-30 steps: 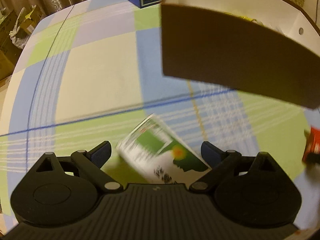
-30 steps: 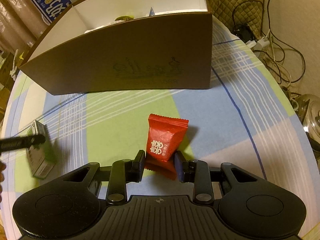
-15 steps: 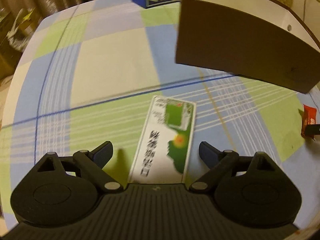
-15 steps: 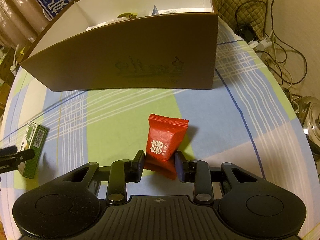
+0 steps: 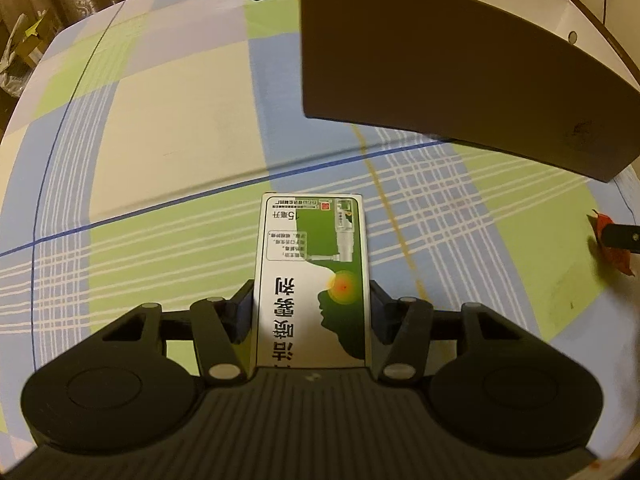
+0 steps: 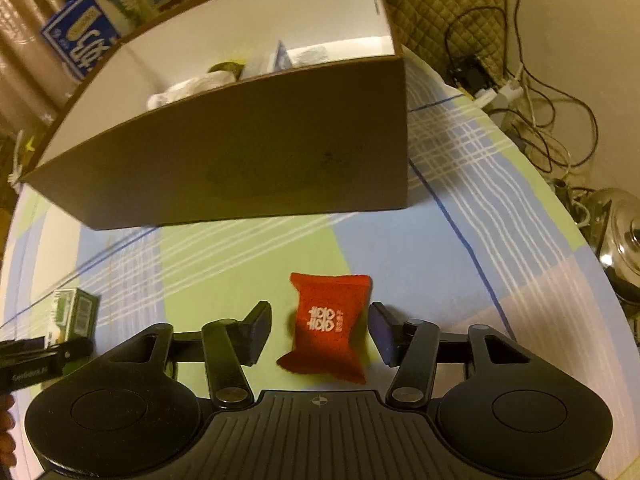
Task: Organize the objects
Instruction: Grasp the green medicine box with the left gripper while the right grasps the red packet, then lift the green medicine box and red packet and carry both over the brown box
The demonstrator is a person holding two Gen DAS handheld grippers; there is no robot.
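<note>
The left gripper (image 5: 312, 312) clamps the green box (image 5: 312, 276) at lower centre. The right gripper (image 6: 320, 330) stands open around the red packet (image 6: 330, 326); closing off-centre may push it aside.

**Warm, dim light and fisheye bend**

Both views carry a yellowish indoor cast. The brown box (image 6: 248, 152) has a dark, shaded front and a bright white inside. The red packet (image 6: 329, 326) is motion-blurred. Straight lines on the surface (image 5: 160, 128) bow toward the frame edges.
</note>
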